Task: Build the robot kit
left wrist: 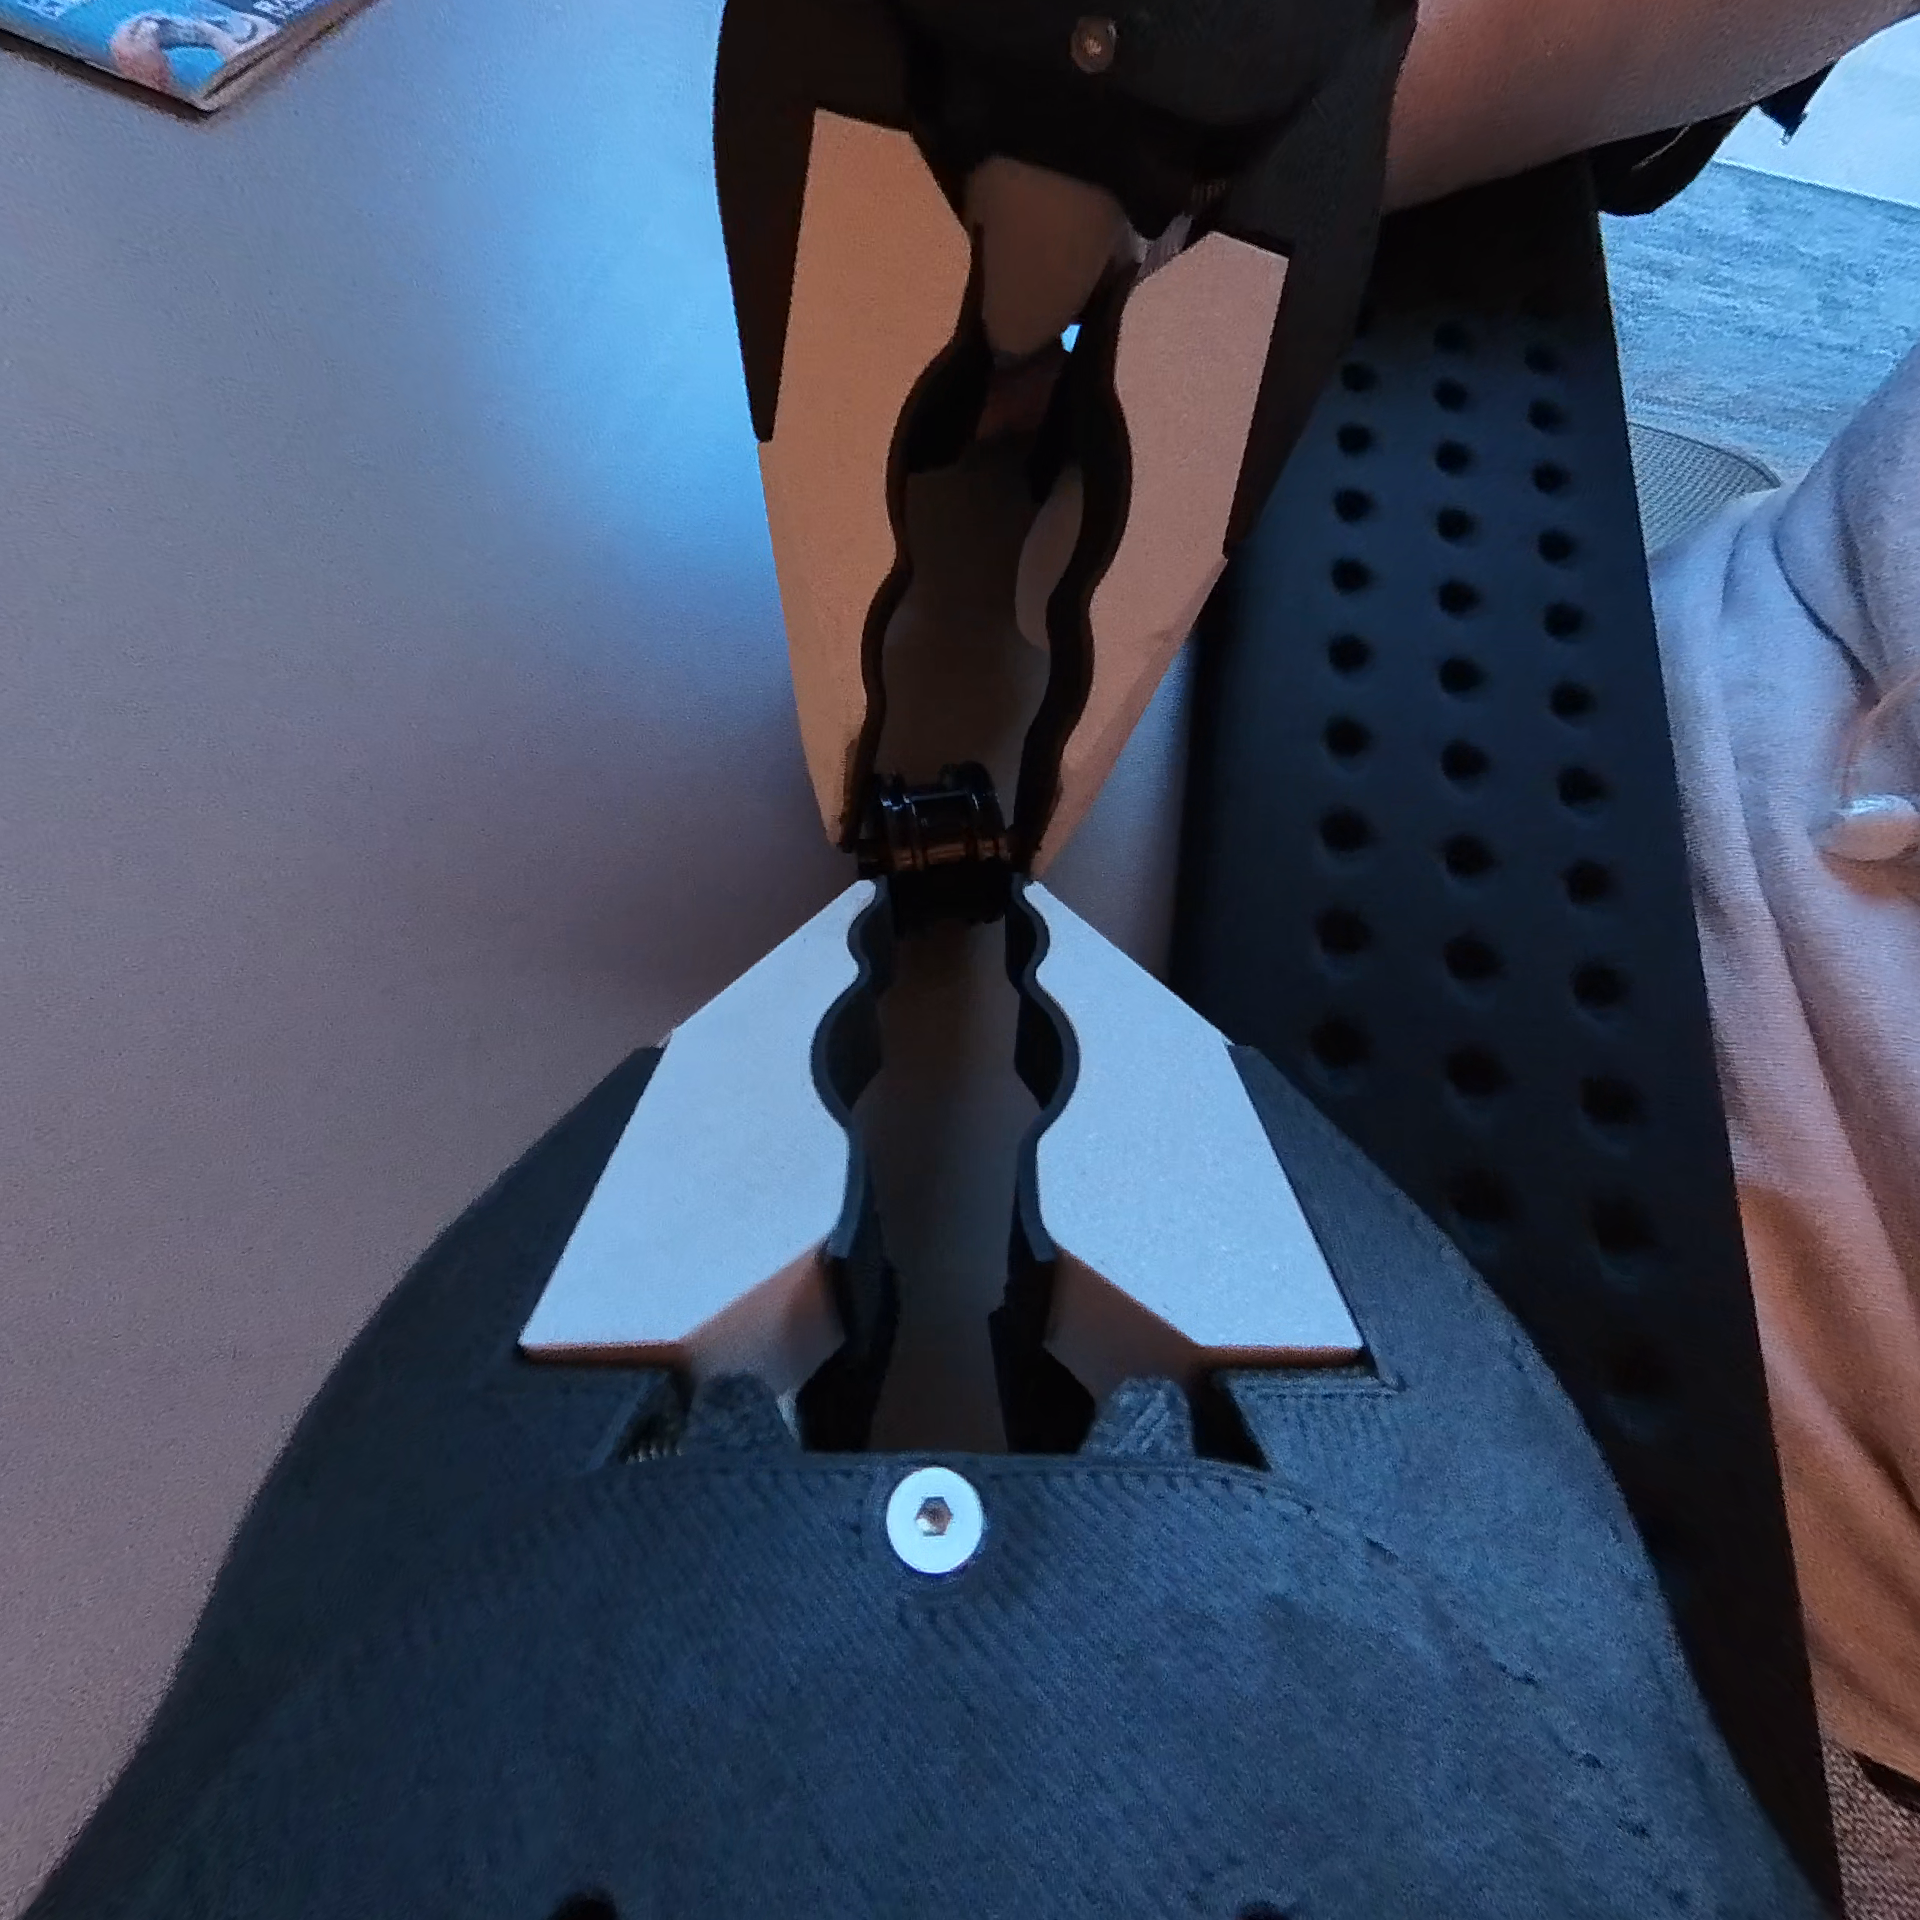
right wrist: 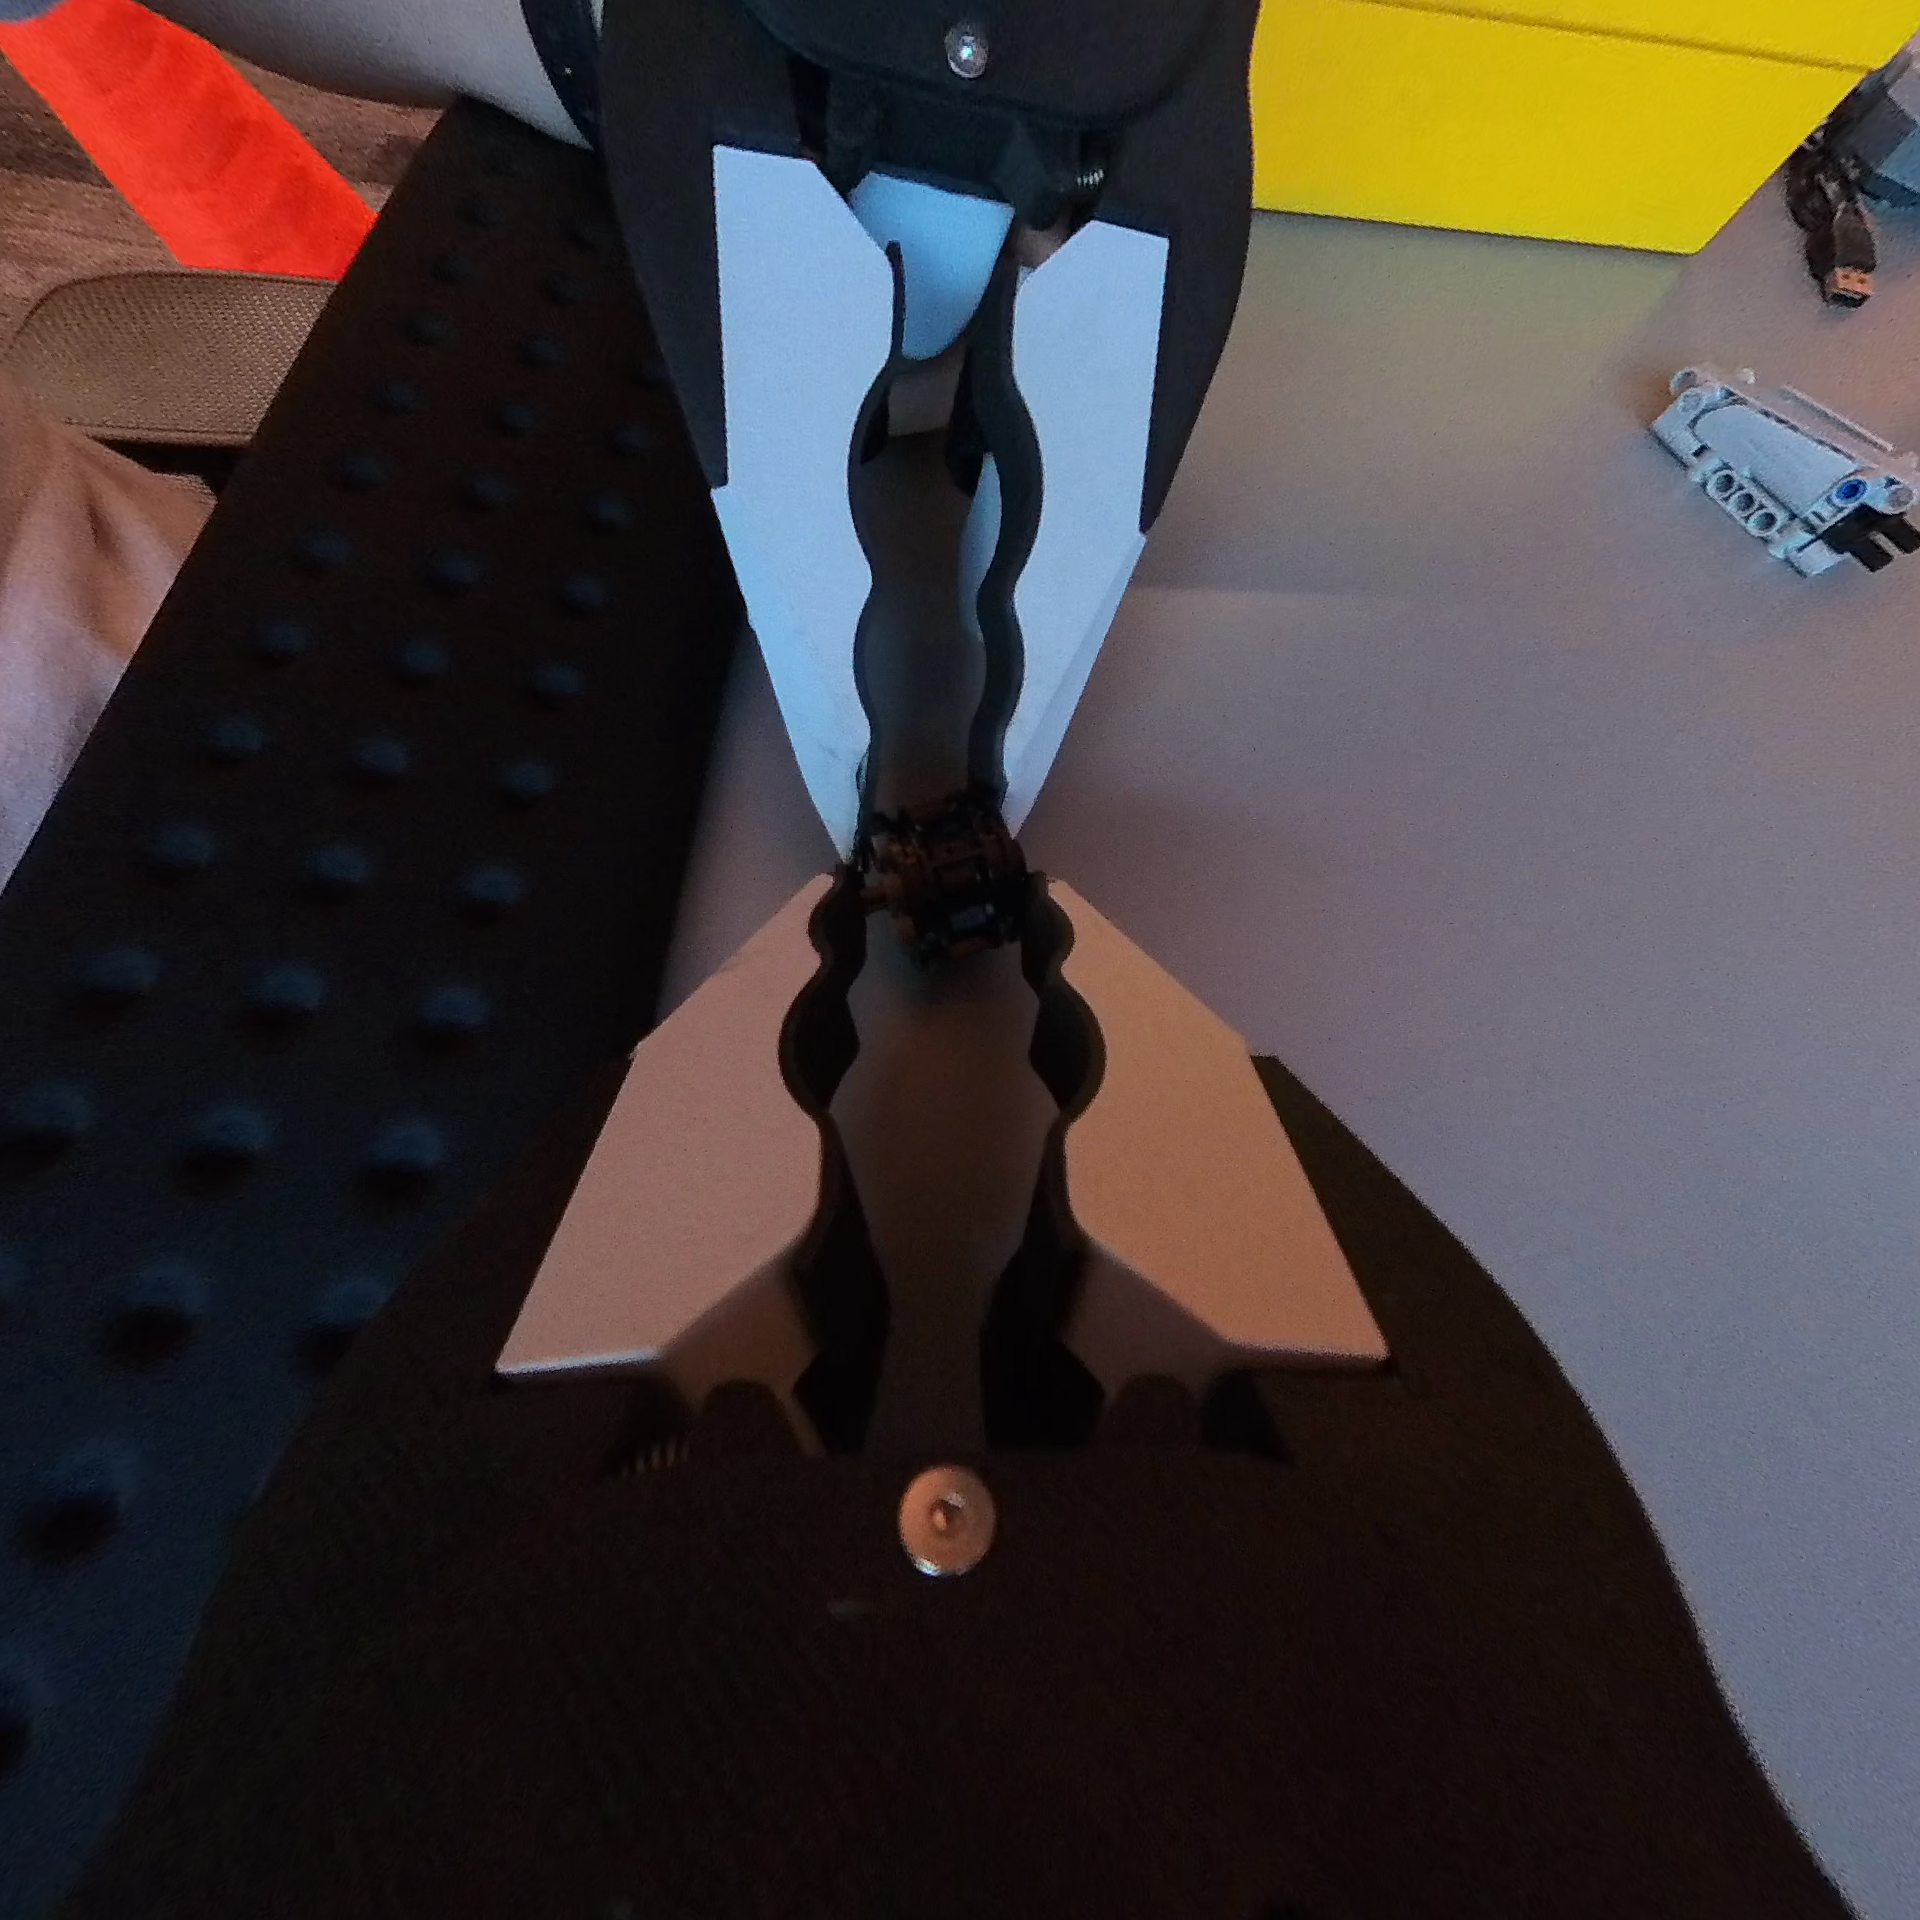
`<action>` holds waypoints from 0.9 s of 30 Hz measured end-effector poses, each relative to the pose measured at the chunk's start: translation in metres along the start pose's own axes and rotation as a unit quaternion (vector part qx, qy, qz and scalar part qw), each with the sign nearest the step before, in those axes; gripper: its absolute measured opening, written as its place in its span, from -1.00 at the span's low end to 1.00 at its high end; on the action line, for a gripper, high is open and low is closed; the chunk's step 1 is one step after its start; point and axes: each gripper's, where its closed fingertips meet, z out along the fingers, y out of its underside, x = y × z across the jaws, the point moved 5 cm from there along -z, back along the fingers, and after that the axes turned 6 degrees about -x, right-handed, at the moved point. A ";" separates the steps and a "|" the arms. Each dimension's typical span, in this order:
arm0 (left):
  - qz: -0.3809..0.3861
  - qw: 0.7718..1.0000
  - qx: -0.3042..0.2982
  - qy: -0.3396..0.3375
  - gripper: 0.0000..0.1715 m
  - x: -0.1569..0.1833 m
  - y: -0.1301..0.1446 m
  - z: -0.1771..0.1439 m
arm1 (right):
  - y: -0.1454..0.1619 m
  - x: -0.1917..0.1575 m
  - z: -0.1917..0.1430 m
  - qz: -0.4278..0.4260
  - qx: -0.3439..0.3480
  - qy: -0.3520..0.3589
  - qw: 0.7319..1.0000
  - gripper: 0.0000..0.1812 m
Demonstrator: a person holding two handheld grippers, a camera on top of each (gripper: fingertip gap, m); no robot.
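Note:
My two grippers meet tip to tip over a grey table (left wrist: 364, 727). In the left wrist view, my left gripper (left wrist: 945, 902) reaches up from below and the right gripper (left wrist: 940, 836) comes down from the top. A small black part with ridged rings (left wrist: 935, 816) sits between both pairs of tips. Both grippers are nearly shut and pinch it from opposite ends. In the right wrist view, my right gripper (right wrist: 935, 902) is below, the left gripper (right wrist: 935, 816) above, and the black part (right wrist: 951, 883) sits between them.
A black perforated panel (left wrist: 1455, 727) stands beside the grippers and also shows in the right wrist view (right wrist: 312, 831). A yellow box (right wrist: 1507, 114), a grey building-set piece (right wrist: 1787, 488) and a cable plug (right wrist: 1844, 260) lie at the right. A printed booklet (left wrist: 156, 42) lies far left. The grippers are tip to tip, or close to it. Both grippers' tips are roughly 25 cm from the grey building-set piece (right wrist: 1787, 488).

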 end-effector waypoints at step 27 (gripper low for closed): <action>0.108 0.993 -0.010 -0.056 -0.78 0.007 -0.002 0.006 | 0.005 -0.008 -0.007 -0.107 -0.022 0.052 0.993 -0.66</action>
